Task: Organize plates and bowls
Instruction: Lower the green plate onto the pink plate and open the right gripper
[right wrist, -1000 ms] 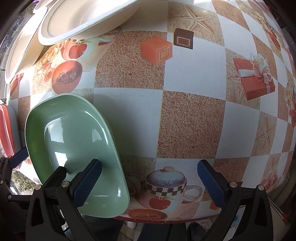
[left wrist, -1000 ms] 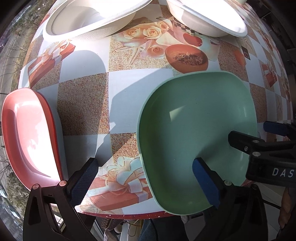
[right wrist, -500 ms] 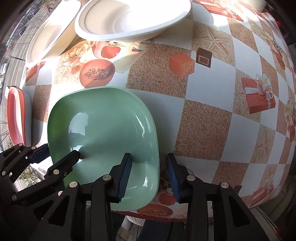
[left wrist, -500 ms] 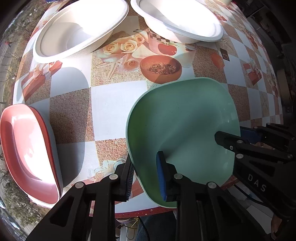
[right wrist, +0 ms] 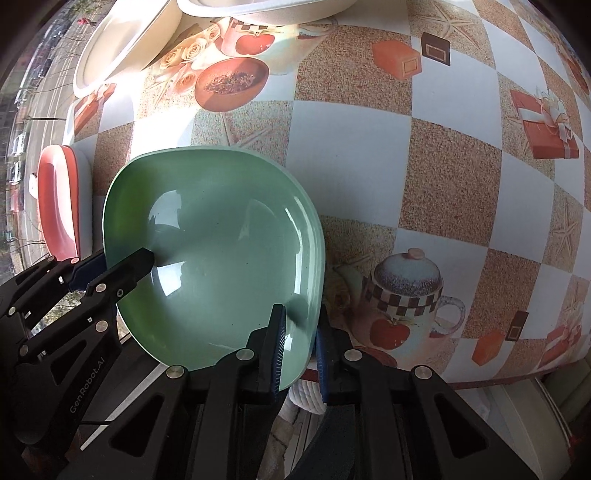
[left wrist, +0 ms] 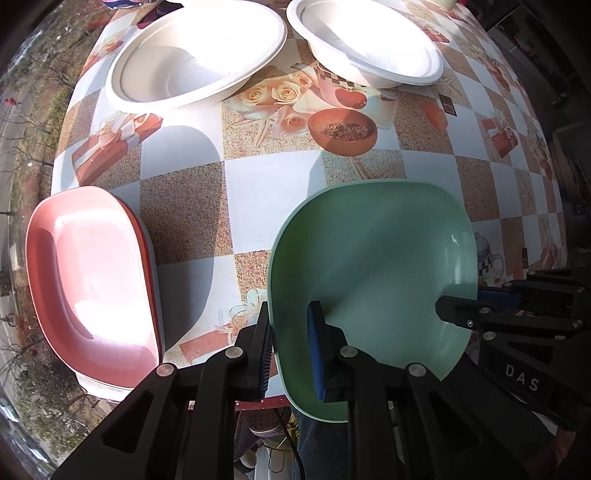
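A pale green square plate (left wrist: 369, 266) (right wrist: 221, 240) hangs over the table's near edge, held from two sides. My left gripper (left wrist: 290, 310) grips its left rim, jaws closing tight, one blue pad inside the plate and one outside. My right gripper (right wrist: 300, 310) clamps the opposite rim the same way, jaws closing tight on it. Each gripper shows in the other's view: the right gripper (left wrist: 460, 301) at the plate's right, the left gripper (right wrist: 122, 258) at its left. A pink plate (left wrist: 92, 288) (right wrist: 55, 206) lies on a stack at the table's left edge.
Two white paper bowls (left wrist: 199, 59) (left wrist: 365, 40) sit at the far side of the table; in the right wrist view both bowls (right wrist: 122, 48) (right wrist: 258, 7) are at the top. A patterned checked tablecloth (left wrist: 258, 192) covers the table. Its near edge (right wrist: 498, 380) runs just below the grippers.
Both grippers went from wide open to shut on opposite rims of the green plate. Both cameras have since risen a little, and more of the table shows.
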`<state>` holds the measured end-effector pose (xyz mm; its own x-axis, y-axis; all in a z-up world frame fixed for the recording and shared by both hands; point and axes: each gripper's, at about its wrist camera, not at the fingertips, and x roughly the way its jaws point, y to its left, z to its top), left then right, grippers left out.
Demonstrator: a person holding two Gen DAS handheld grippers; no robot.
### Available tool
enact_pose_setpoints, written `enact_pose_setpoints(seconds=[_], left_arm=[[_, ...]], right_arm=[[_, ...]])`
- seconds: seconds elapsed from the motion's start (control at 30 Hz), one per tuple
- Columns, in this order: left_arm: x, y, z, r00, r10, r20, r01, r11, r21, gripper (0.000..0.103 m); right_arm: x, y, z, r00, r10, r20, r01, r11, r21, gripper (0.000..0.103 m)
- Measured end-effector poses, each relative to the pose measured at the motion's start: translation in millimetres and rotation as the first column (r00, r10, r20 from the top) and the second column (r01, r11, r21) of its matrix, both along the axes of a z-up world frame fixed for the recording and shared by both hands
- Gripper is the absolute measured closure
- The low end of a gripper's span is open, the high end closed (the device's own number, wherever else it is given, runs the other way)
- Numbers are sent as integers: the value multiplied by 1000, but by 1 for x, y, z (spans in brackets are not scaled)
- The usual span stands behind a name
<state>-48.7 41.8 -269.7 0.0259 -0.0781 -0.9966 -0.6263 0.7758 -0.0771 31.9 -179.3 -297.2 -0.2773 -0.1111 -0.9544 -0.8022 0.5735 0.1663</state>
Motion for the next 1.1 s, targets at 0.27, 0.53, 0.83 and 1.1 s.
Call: enact_pose_setpoints(seconds=[0.27,0.53,0.83,1.1], left_arm=[[-10,7,22,999,37,35,-38,999,37,83],[-42,18,46,991,110,82,-115,992,57,83],[-80,38,62,978,183,98,-192,976,99,83],[-118,60,73,962,256,97,-268,955,131,83]], right_arm=[[-15,14,26,999,34,15,-34,999,28,85],[-32,43,62,994,99,51,-103,992,77,85],[-72,90,73,971,225,76,-232,968,98,85],[-100,105,81,949,310,64,-315,942,117,85]])
